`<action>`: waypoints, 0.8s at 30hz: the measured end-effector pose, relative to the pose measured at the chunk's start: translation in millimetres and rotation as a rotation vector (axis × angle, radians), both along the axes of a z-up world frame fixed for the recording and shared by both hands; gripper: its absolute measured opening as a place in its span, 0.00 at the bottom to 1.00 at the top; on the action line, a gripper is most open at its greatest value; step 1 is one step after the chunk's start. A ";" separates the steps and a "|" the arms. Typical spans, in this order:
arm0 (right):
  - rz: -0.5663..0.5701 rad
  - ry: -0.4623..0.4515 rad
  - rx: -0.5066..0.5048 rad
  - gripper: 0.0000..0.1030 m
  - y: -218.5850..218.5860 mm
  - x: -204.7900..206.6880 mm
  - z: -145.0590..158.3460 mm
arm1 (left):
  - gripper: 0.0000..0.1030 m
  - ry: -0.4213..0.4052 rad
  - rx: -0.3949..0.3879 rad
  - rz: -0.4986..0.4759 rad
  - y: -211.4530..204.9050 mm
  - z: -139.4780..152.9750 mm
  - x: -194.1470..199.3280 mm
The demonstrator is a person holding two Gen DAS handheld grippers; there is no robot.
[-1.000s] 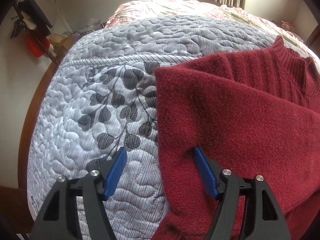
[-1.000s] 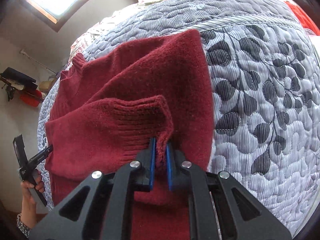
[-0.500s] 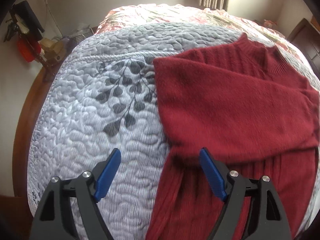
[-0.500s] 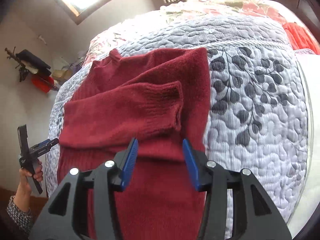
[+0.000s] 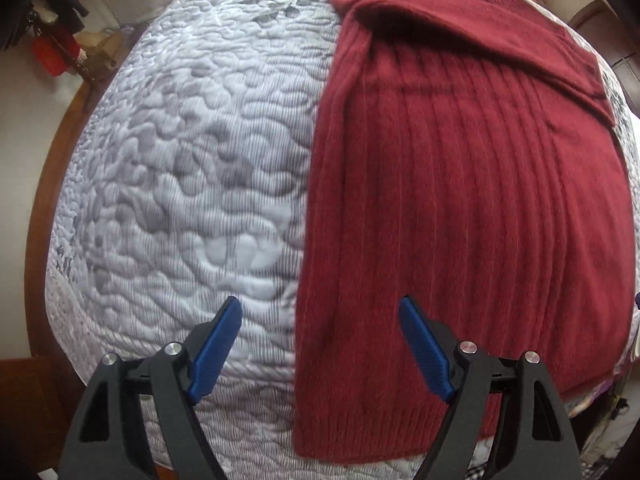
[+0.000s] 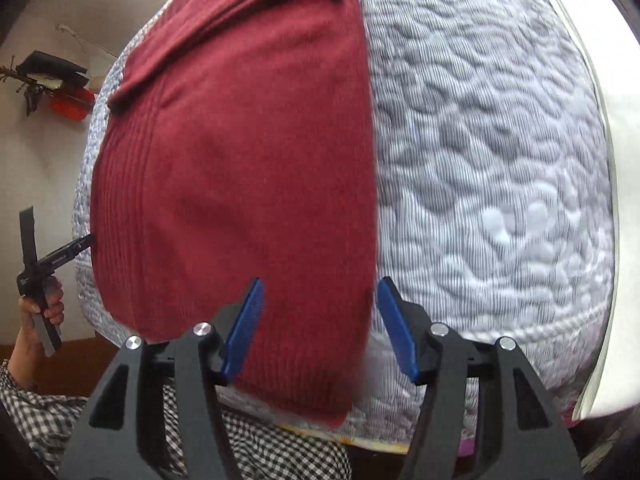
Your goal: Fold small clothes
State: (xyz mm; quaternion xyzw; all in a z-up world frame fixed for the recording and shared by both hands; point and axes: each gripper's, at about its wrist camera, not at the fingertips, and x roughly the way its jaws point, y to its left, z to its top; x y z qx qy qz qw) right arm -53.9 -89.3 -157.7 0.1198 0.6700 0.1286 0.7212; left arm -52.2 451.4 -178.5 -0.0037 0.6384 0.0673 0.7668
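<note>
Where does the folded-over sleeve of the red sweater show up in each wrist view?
Left wrist: sleeve crosses the top right, slanting down to the right.
Right wrist: sleeve crosses the top left, slanting down to the left.
Shared landmark: the sweater's bottom hem.

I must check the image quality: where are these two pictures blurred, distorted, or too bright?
Left wrist view: strong fisheye bulge bends the quilt; the red sweater is soft, its near hem slightly smeared. Right wrist view: motion blur along the sweater's right edge, and the white surface at the right rim is overexposed. Both views darken in the corners.
</note>
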 end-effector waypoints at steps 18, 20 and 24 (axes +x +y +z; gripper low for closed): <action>0.076 0.067 0.097 0.38 23.0 -46.7 -30.3 | 0.55 0.079 -0.112 -0.044 -22.2 -35.0 -58.3; 0.066 0.072 0.121 0.18 21.6 -46.5 -32.0 | 0.32 0.075 -0.146 -0.056 -27.8 -36.1 -60.1; 0.053 0.077 0.187 0.12 20.3 -44.0 -24.9 | 0.14 0.063 -0.134 -0.094 -47.1 -27.1 -56.7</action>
